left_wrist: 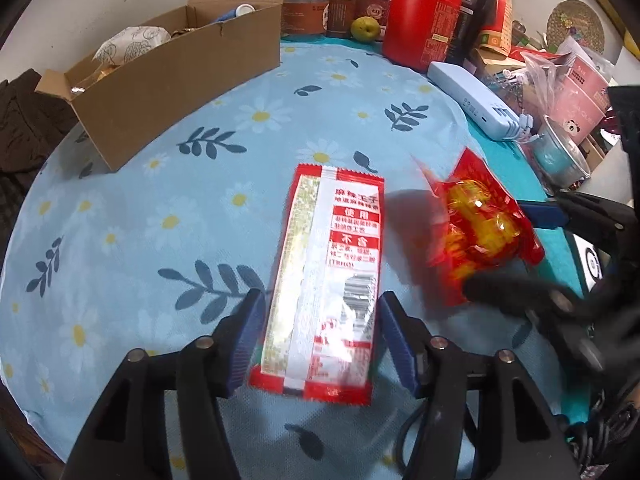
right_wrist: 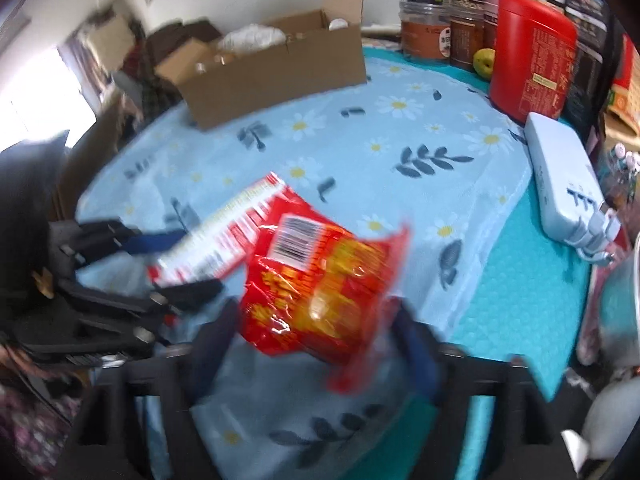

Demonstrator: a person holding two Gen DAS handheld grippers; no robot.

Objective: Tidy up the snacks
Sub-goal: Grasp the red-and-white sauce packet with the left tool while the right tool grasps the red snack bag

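Lying flat on the daisy-print blue table point(left_wrist: 152, 216), the long red-and-white foil snack packet point(left_wrist: 324, 280) sat between the left tongs point(left_wrist: 318, 342), spread just wider than it, pads apparently not touching. The right tongs point(right_wrist: 316, 344) carried a crinkly red-and-yellow snack bag point(right_wrist: 320, 284), probably bound for the open brown cardboard box point(left_wrist: 172, 92).

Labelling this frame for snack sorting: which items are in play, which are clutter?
In play:
- red-and-white packet, between left gripper fingers
- red-and-yellow snack bag, between right gripper fingers
- cardboard box

Clutter:
- red canister
- jars
- green fruit
- pale blue power strip
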